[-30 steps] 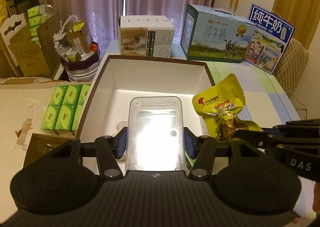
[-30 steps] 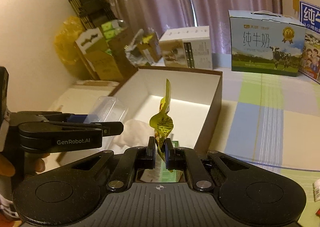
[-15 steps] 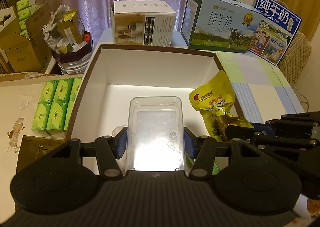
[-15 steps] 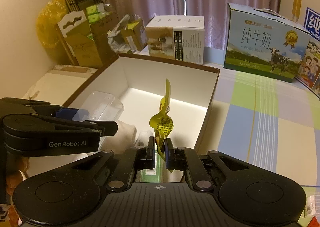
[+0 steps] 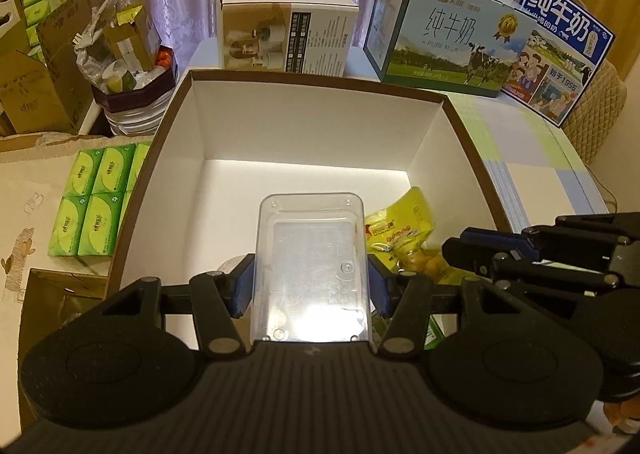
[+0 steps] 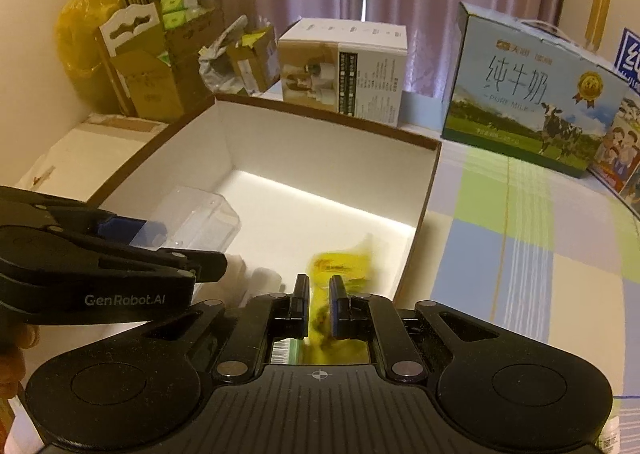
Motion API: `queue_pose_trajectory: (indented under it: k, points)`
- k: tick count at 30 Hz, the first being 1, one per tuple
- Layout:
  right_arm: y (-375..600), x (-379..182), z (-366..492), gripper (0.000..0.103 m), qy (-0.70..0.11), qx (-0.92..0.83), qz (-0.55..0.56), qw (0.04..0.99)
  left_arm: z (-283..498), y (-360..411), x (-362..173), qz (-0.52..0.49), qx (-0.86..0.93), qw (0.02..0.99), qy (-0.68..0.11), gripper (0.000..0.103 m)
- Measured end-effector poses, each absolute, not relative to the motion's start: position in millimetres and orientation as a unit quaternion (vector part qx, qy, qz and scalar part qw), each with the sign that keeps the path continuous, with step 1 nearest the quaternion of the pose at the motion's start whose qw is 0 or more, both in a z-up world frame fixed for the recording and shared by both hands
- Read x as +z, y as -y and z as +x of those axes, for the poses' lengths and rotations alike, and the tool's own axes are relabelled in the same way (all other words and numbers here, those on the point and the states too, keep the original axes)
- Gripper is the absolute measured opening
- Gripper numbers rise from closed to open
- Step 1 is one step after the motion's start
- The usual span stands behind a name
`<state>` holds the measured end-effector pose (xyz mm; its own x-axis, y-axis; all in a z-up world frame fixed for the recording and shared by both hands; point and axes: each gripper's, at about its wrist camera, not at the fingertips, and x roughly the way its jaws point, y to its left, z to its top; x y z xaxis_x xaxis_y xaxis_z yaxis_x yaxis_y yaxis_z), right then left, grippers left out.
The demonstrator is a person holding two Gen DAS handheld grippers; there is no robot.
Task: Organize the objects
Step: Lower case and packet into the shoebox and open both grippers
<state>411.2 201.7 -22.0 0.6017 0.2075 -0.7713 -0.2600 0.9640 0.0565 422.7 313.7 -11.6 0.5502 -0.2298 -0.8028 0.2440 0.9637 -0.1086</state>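
Clear plastic case (image 5: pixel 312 266) is clamped by the left hand-held gripper (image 5: pixel 310 286) over the white box (image 5: pixel 304 133). Yellow snack pouch (image 5: pixel 404 230) lies inside that box, released beneath the parted right hand-held gripper (image 6: pixel 319 306).

We hold our left gripper (image 5: pixel 311 284) level, its 2 blue-padded fingers (image 5: pixel 243 286) spread wide and pressed against a load between them. Our right gripper (image 6: pixel 319 308) sits just beside it, to its right, its 2 fingers (image 6: pixel 300 304) parted with a narrow gap.
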Motion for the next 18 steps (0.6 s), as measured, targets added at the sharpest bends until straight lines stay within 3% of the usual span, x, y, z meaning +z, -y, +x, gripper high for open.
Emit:
queue_pose_trajectory:
  k: [16, 18]
  points:
    - [-196.8, -23.0, 414.0, 0.007, -0.433, 0.135, -0.016, 0.891, 433.0, -310.8, -16.5, 0.011, -0.133, 0.879, -0.457, 0.052]
    - [-195.9, -23.1, 413.8, 0.007, -0.434, 0.136, -0.013, 0.891, 434.7, -310.2, -16.4, 0.015, -0.132, 0.881, -0.454, 0.069]
